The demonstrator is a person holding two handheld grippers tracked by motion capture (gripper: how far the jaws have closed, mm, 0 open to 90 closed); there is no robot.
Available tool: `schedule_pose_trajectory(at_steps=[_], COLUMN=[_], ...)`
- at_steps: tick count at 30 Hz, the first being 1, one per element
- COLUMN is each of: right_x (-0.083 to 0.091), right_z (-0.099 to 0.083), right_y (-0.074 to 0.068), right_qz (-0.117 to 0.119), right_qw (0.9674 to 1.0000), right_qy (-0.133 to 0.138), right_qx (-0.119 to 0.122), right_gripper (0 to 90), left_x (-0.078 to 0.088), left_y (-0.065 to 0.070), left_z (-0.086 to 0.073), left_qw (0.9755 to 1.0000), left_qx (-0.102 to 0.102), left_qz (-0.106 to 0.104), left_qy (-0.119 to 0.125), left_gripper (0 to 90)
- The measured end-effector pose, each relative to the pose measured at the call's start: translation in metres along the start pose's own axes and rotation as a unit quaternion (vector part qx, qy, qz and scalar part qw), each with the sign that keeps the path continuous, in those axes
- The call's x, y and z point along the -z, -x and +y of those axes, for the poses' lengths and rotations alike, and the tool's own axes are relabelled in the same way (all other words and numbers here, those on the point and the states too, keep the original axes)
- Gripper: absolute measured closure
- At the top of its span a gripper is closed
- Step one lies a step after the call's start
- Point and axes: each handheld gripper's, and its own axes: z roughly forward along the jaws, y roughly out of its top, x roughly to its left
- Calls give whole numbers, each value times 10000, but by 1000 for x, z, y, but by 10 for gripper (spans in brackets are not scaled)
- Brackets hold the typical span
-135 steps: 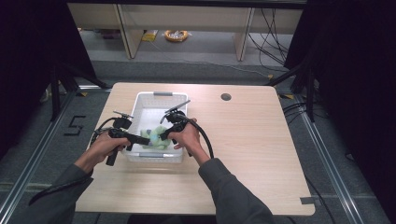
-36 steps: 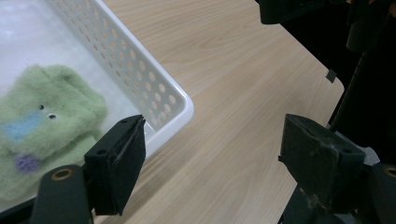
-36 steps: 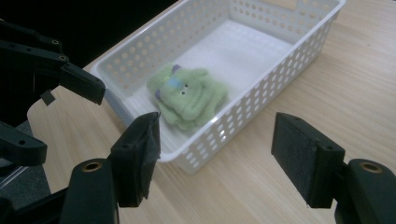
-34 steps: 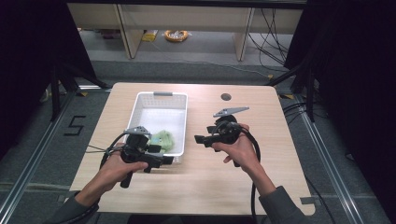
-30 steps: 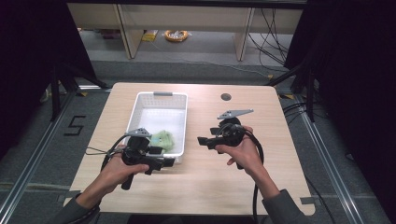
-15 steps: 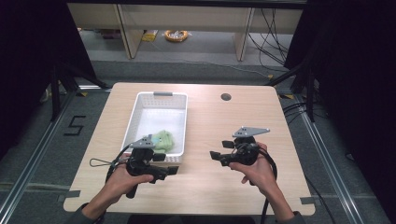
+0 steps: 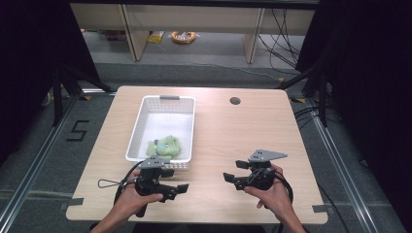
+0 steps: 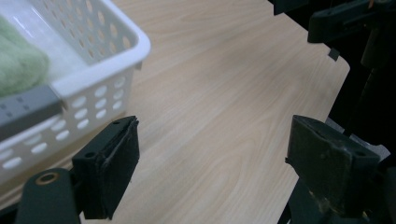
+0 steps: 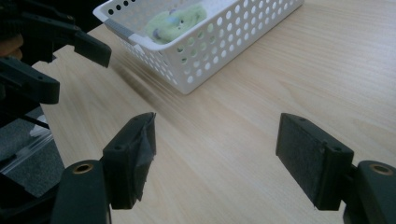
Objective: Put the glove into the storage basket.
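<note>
Presently, my left tool (image 7: pixel 183 187): jaws wide and just opened further, nothing between them, hovering over bare counter (image 7: pixel 228 136) just before the white basket's (image 7: pixel 145 116) near end. My right tool (image 7: pixel 229 176): jaws likewise wide, just opened further, empty, above the counter well to the basket's right. Green plush toy (image 7: pixel 164 146): lying inside the basket, near end, untouched.

Two black jaws of the left tongs (image 8: pixel 212 172) rise from the bottom corners, wide apart and just opened further, with only bare bench (image 8: pixel 224 93) between them. At upper left sits a white perforated basket (image 8: pixel 105 60) holding green fluffy stuff (image 8: pixel 18 65). The other tongs (image 8: pixel 348 23) show dark at upper right.
</note>
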Motion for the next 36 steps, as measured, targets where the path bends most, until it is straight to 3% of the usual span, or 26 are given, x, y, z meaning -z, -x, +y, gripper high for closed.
schedule_pose_trajectory(at_steps=[1,2,5,7,10,12,14,15,16,19,20,22,24,25,26,27,29,30,33,34,35,36], right_x=[0,2,5,4,3,4,4,5,4,7,6,8,7,8,8,9,8,8,10,9,8,8], right_z=[-2,-8,-17,-25,-32,-39,-45,-48,-51,-57,-59,-64,-68,-71,-71,-73,-75,-76,-77,-78,-79,-79], right_y=[3,1,3,3,5,3,4,7,5,7,9,8,9,8,8,5,4,4,3,4,2,2], right_qz=[27,87,-5,46,54,35,-8,-79,-71,-197,-142,-263,-379,-472,-472,-681,-668,-776,-811,-799,-832,-832], right_qw=[9998,9998,9998,9997,9998,9994,9994,9998,9995,9994,9995,9989,9989,9980,9980,9961,9960,9946,9938,9939,9935,9935], right_qy=[90,167,182,207,192,83,52,23,11,-110,-102,-218,-259,-423,-423,-554,-590,-641,-734,-719,-775,-775], right_qx=[175,-25,22,-90,-56,-328,-338,-157,-295,-262,-261,-320,-127,-50,-50,36,51,245,215,241,59,59], right_gripper=[271,249,222,202,200,200,199,199,198,196,196,196,192,190,190,184,181,179,178,178,178,178], left_x=[-1,-1,-3,-3,-5,-6,-8,-8,-9,-10,-11,-11,-11,-13,-13,-12,-14,-14,-14,-12,-14,-14], left_y=[0,0,-1,-2,-4,-4,-5,-4,-4,-4,-3,-2,-3,-2,-4,-6,-8,-11,-12,-13,-13,-13], left_z=[-3,-7,-18,-20,-27,-32,-36,-38,-40,-44,-45,-45,-46,-47,-47,-47,-47,-48,-49,-48,-48,-48], left_qw=[10000,10000,9999,9998,9995,9992,9993,9991,9991,9982,9983,9981,9977,9983,9980,9973,9970,9966,9967,9963,9976,9976], left_qx=[6,-31,-40,-73,-177,-189,-129,-143,-142,-291,-238,-300,-362,-228,-327,-411,-360,-360,-270,-349,-227,-227], left_qz=[5,88,154,156,269,343,324,369,357,432,445,474,465,442,446,476,579,637,671,661,588,588], left_qy=[9,-19,-48,-104,-57,-97,-117,-152,-164,-299,-285,-252,-345,-288,-310,-392,-357,-384,-360,-416,-303,-303], left_gripper=[163,160,157,157,157,157,157,157,157,157,157,157,157,157,157,157,157,158,158,158,157,157])
